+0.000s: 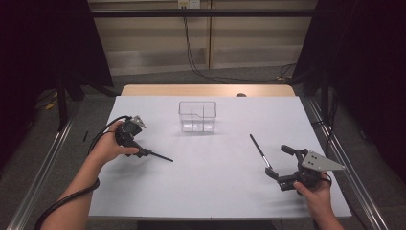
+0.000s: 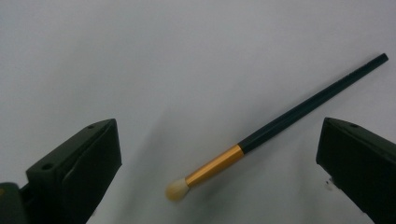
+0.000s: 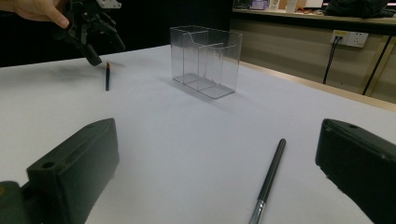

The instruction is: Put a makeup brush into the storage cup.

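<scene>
Left gripper view shows the gold-banded brush [image 2: 261,140] flat on the table between wide jaws, so the left gripper [image 1: 142,152] should descend squarely; the right gripper [image 1: 282,165] likewise gapes over its brush [image 3: 270,179].

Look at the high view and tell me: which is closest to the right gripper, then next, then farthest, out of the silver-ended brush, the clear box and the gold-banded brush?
From the right gripper:
1. Silver-ended brush, just ahead of the open jaws, on the table's right side.
2. Clear box, upright at the middle, toward the far edge.
3. Gold-banded brush, across on the left, under the left gripper.
</scene>
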A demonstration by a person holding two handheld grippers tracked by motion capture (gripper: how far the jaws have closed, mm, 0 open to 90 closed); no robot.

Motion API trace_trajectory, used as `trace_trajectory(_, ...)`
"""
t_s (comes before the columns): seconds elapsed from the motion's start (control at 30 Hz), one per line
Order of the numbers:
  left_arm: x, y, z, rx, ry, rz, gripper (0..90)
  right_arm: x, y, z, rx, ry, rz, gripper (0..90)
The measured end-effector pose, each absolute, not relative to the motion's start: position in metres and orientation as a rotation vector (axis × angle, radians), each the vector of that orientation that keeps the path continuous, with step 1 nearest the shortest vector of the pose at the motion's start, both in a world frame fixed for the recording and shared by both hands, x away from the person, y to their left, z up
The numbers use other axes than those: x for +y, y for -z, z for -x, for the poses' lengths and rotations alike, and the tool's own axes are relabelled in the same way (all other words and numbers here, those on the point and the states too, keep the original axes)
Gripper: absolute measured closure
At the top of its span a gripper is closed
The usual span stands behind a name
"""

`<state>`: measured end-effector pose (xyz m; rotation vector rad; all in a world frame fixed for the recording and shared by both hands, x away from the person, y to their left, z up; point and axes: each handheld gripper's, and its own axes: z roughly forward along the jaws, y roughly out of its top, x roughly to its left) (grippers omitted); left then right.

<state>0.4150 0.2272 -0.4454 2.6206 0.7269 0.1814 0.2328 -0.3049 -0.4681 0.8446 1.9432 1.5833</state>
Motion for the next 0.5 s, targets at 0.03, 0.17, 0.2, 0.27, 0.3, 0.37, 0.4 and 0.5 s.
trace_trajectory(0.03, 0.2266, 0.4462, -0.4153, 0.714, -0.179, -2.642, 0.0, -0.3048, 0.4681, -0.2328, 1.942, -1.583, -0.846, 0.0)
trace_trajectory(0.17, 0.2251, 0.4489, -0.4159, 0.705, -0.167, -2.659, 1.6, -0.3051, 0.4682, -0.2329, 1.942, -1.584, -0.846, 0.0)
trace_trajectory(0.2, 0.2251, 0.4488, -0.4162, 0.699, -0.158, -2.665, 2.4, -0.3052, 0.4682, -0.2329, 1.941, -1.586, -0.846, 0.0)
trace_trajectory(0.27, 0.2245, 0.4485, -0.416, 0.678, -0.156, -2.683, 4.9, -0.3052, 0.4683, -0.2329, 1.942, -1.586, -0.848, 0.0)
trace_trajectory(0.3, 0.224, 0.4484, -0.4156, 0.672, -0.153, -2.687, 7.7, -0.3052, 0.4684, -0.2329, 1.942, -1.586, -0.847, 0.0)
trace_trajectory(0.37, 0.2231, 0.4477, -0.4153, 0.66, -0.145, -2.699, 8.3, -0.3053, 0.4683, -0.2329, 1.943, -1.587, -0.847, 0.0)
trace_trajectory(0.4, 0.2228, 0.4473, -0.4151, 0.648, -0.154, -2.698, 9.2, -0.3054, 0.4683, -0.233, 1.942, -1.588, -0.848, 0.0)
trace_trajectory(0.5, 0.2217, 0.4457, -0.415, 0.633, -0.15, -2.702, 12.9, -0.3053, 0.4681, -0.233, 1.944, -1.59, -0.844, 0.0)
